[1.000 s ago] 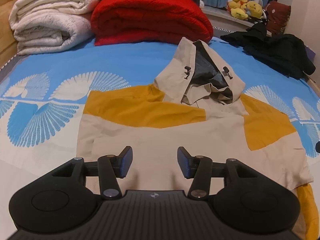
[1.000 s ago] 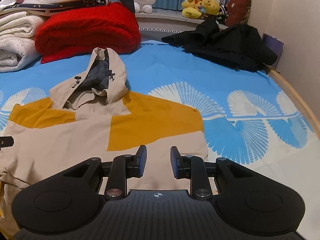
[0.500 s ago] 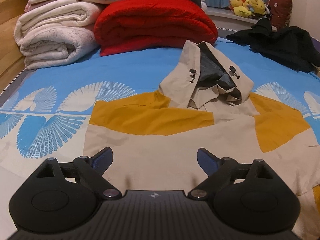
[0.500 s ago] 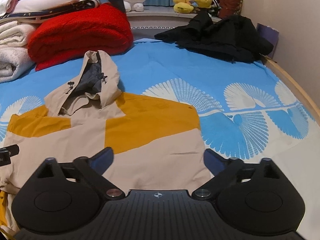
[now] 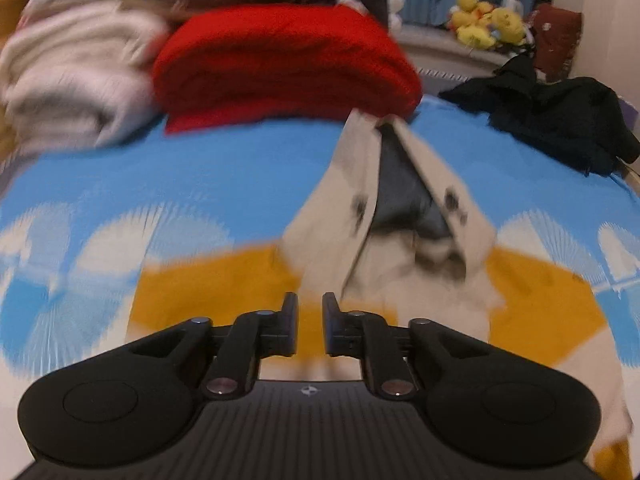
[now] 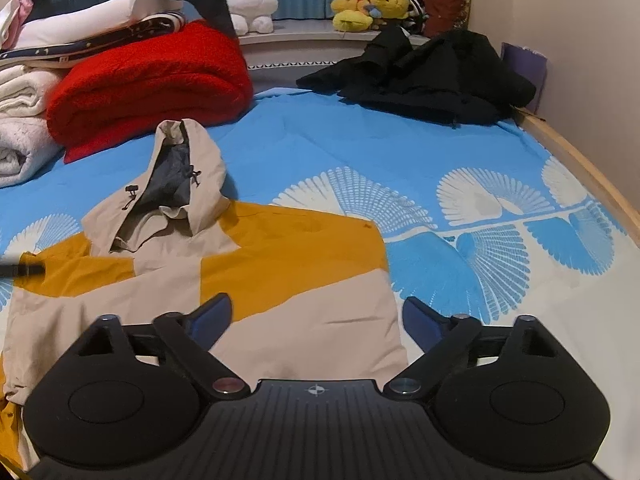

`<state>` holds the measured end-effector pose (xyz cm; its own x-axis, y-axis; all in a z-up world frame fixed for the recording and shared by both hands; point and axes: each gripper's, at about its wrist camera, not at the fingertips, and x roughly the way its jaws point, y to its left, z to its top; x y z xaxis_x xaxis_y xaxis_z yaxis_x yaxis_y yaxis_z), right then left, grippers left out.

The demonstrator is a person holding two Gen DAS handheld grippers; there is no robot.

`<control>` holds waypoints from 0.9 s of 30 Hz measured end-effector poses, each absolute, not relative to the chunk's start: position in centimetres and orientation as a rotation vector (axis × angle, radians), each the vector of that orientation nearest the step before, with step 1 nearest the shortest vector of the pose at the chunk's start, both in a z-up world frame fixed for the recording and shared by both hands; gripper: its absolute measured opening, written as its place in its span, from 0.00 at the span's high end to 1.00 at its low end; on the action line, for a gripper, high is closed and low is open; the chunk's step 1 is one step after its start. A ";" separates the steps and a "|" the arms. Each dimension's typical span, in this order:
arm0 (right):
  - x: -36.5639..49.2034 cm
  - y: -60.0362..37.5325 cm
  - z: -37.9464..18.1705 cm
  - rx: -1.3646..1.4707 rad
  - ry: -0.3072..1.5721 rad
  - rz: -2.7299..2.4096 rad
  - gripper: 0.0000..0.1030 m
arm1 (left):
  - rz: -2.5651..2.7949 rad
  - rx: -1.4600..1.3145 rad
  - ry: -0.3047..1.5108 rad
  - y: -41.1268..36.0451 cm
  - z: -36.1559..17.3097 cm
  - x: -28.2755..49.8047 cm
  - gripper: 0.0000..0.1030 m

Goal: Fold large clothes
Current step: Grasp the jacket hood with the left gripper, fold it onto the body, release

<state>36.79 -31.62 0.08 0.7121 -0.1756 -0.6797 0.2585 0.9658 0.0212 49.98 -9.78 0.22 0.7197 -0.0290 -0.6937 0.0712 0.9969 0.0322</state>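
A beige and mustard hooded jacket (image 6: 304, 320) lies flat, front down, on the blue patterned bed sheet (image 6: 360, 152), its hood (image 6: 176, 184) pointing to the far side. In the blurred left wrist view my left gripper (image 5: 310, 308) hovers over the jacket's (image 5: 400, 280) mustard shoulder band, just short of the hood (image 5: 400, 184). Its jaws are closing to a narrow gap with nothing pinched between them. My right gripper (image 6: 318, 304) stands wide over the jacket's right side edge, jaws closing slightly and apart from the cloth. A black left fingertip (image 6: 20, 270) shows at the jacket's left shoulder.
A folded red blanket (image 6: 152, 84) and white blankets (image 6: 16, 140) are stacked at the far left. A black coat (image 6: 432, 76) lies crumpled at the far right. Plush toys (image 6: 368, 4) sit on the ledge behind. A wooden bed rail (image 6: 580, 168) and a wall close off the right.
My left gripper moved forward over the jacket toward the hood; its jaws spread wide, then came almost together. The right jaws went from narrow to wide, and that hand barely shifted.
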 end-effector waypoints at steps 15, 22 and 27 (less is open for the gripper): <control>38.2 -34.2 -1.3 0.156 0.776 -0.250 0.72 | -0.100 -0.032 0.767 -17.9 -4.5 72.1 0.41; 38.7 -34.4 -1.5 0.151 0.785 -0.242 0.70 | -0.009 0.132 0.795 -19.7 -6.1 76.0 0.97; 38.4 -35.1 -0.5 0.177 0.757 -0.243 0.70 | -0.197 0.272 0.605 -19.0 -0.8 67.2 0.98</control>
<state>38.44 -35.06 -0.52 0.7011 -0.1541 -0.6962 0.2808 0.9572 0.0709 67.23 -18.96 -0.82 0.8054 -0.1029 -0.5837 0.2610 0.9458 0.1934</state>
